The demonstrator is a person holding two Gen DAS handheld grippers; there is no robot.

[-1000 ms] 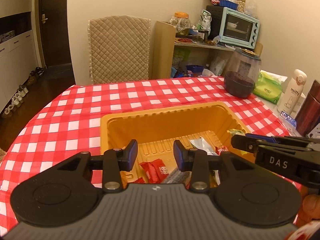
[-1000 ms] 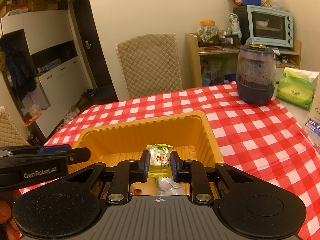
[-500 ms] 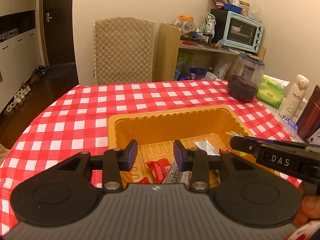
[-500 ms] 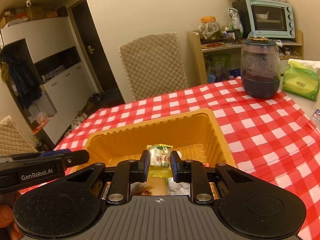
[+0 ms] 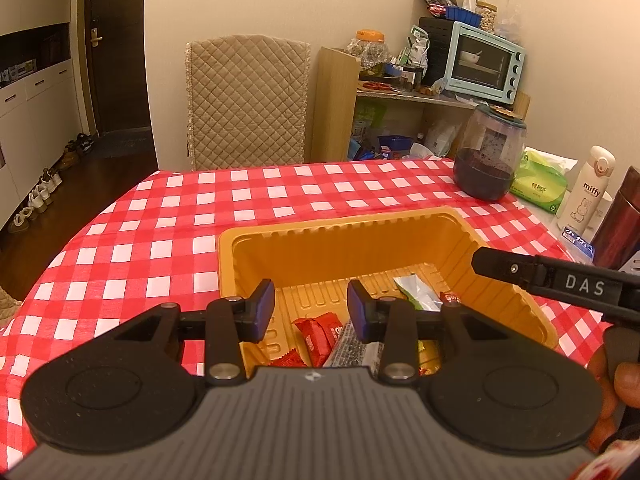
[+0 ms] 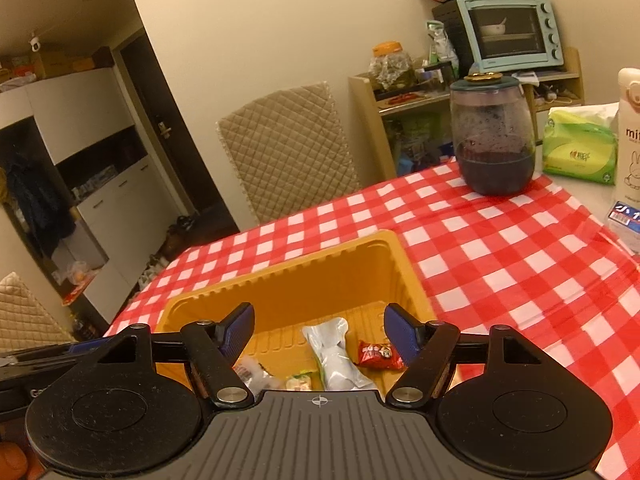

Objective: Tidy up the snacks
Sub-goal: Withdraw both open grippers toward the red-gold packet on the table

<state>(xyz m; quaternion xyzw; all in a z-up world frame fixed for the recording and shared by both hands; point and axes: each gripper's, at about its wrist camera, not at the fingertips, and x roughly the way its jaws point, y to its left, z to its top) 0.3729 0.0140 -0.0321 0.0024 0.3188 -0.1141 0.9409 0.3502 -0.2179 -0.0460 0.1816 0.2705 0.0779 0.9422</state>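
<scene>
A red-and-white checked tablecloth (image 5: 248, 216) covers the table. A dark-filled lidded jar (image 5: 489, 158) stands on its far right part, just beside a green tissue pack (image 5: 540, 182). A white "miffy" bottle (image 5: 587, 190) stands near the pack, at the table's right edge. A chair with a quilted beige cover (image 5: 246, 102) is positioned behind the table. A wooden shelf unit (image 5: 336, 104) beside the chair carries a light-blue toaster oven (image 5: 484, 63) and an orange-lidded jar (image 5: 370, 46). Shoes (image 5: 38, 196) line the floor at left.

Glossy orange plastic tray (image 5: 504, 292)
</scene>
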